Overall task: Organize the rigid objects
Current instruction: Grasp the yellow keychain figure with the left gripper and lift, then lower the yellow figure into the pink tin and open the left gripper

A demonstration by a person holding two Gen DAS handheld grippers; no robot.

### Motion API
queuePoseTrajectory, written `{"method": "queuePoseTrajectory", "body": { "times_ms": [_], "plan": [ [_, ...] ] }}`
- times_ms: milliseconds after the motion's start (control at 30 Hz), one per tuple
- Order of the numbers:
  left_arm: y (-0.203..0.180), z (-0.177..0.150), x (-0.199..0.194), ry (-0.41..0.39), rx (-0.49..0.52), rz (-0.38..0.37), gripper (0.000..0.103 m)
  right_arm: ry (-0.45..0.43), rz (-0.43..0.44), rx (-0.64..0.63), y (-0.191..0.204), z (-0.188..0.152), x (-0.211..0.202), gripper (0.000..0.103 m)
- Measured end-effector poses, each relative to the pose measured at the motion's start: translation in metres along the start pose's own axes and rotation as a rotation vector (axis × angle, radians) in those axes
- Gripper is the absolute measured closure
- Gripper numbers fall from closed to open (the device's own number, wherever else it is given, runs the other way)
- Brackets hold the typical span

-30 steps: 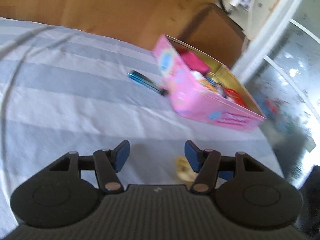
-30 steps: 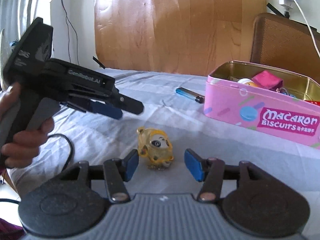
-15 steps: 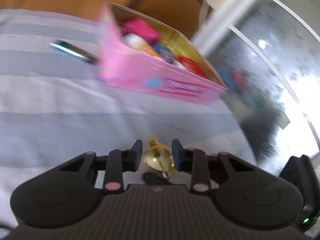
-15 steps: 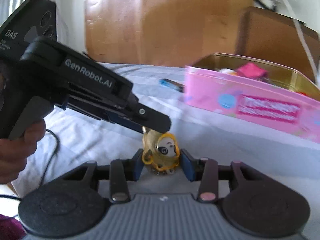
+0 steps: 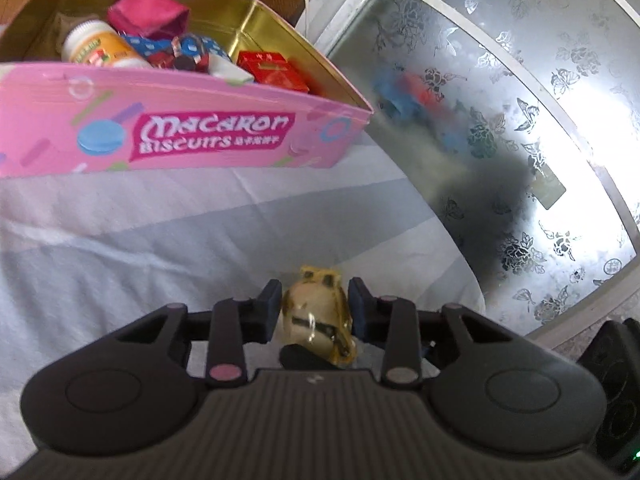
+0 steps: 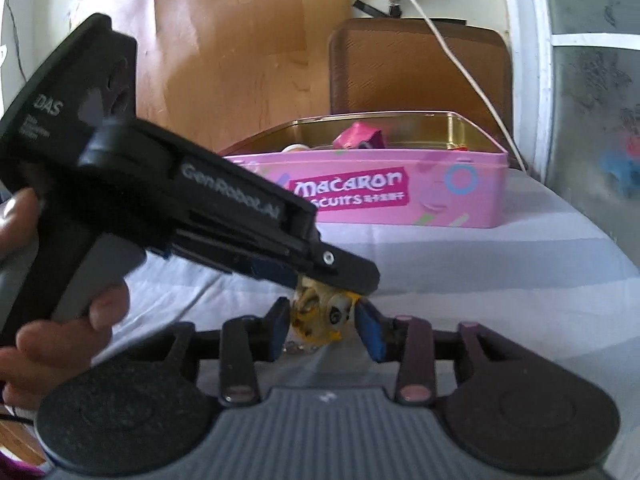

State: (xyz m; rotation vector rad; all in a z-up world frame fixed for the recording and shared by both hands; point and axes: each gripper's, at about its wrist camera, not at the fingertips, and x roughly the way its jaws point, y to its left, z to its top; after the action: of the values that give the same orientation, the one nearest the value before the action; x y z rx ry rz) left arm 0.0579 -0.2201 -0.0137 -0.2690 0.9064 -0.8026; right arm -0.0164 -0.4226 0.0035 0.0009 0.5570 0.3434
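Observation:
A small translucent yellow panda toy (image 5: 318, 312) sits between the blue pads of my left gripper (image 5: 316, 304), which is shut on it above the striped cloth. In the right wrist view the same toy (image 6: 320, 314) lies between the pads of my right gripper (image 6: 324, 320), which is narrowly open around it, while the left gripper (image 6: 336, 272) clamps it from above. The pink Macaron Biscuits tin (image 5: 180, 140) stands open beyond, holding several small items; it also shows in the right wrist view (image 6: 400, 192).
The grey-striped cloth (image 5: 120, 248) covers the table. A frosted glass door (image 5: 520, 120) is at the right past the table edge. A brown chair back (image 6: 420, 68) and a white cable (image 6: 460, 60) are behind the tin.
My left gripper swung over to the yellow toy and shut on it. My right gripper closed in around the toy and has now opened slightly. Both views have moved closer to the tin.

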Motion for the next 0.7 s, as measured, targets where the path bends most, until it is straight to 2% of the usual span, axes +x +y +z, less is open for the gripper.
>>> {"method": "queuePoseTrajectory", "body": {
  "times_ms": [100,267,367,533,700],
  "plan": [
    [-0.007,-0.005,-0.001,-0.014,0.046,0.011,0.064,0.005,0.006,0.015,-0.004,-0.006,0.003,0.061],
    [-0.009,0.012,-0.007,-0.026,0.031,0.005,0.065,-0.033,0.025,0.035,-0.002,-0.005,0.0,0.061],
    [-0.019,0.046,-0.015,-0.08,0.07,-0.012,0.065,-0.11,0.007,0.018,-0.006,0.017,-0.002,0.061],
    [-0.031,0.109,-0.003,-0.148,0.123,0.02,0.065,-0.241,-0.056,-0.014,-0.018,0.07,0.017,0.061],
    [-0.027,0.136,0.023,-0.157,0.131,0.078,0.064,-0.248,-0.102,-0.004,-0.038,0.098,0.052,0.061]
  ]
}}
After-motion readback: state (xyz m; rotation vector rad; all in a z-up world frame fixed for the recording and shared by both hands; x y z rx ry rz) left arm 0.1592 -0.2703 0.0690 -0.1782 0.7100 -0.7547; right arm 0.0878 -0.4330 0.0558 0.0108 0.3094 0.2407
